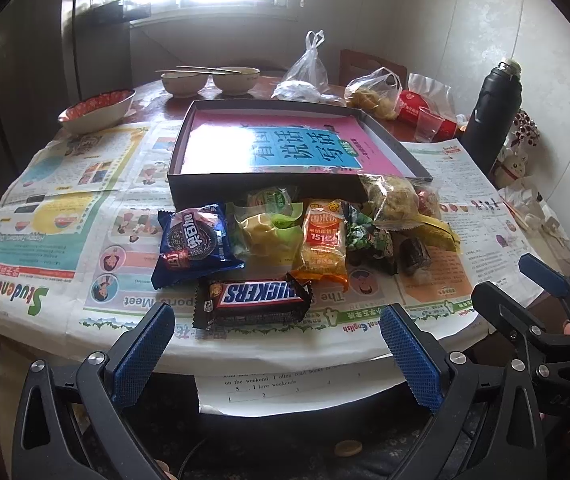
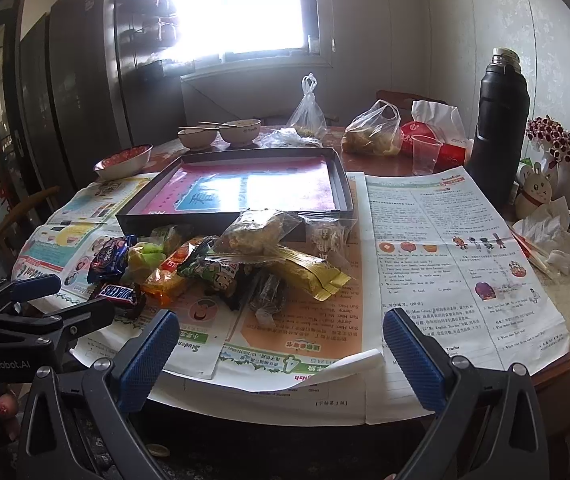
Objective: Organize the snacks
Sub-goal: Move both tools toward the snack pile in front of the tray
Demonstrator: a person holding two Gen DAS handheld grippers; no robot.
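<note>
Nothing is being held yet: the left gripper (image 1: 277, 334) and right gripper (image 2: 281, 336) are being kept wide apart and empty while the snacks (image 1: 305, 236) are lying heaped just before the still-unfilled box (image 1: 285, 184).

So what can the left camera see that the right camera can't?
Only the left wrist view shows the Oreo pack's front and the whole Snickers bar label. It also shows the right gripper at its edge.

Only the right wrist view shows the red flower bunch in full, the rabbit figure's face and the crumpled tissues. The left gripper is at its edge.

Both show the snack pile, the box with the pink book, the bowls, the plastic cup and the black flask. Both grippers are open and empty.
</note>
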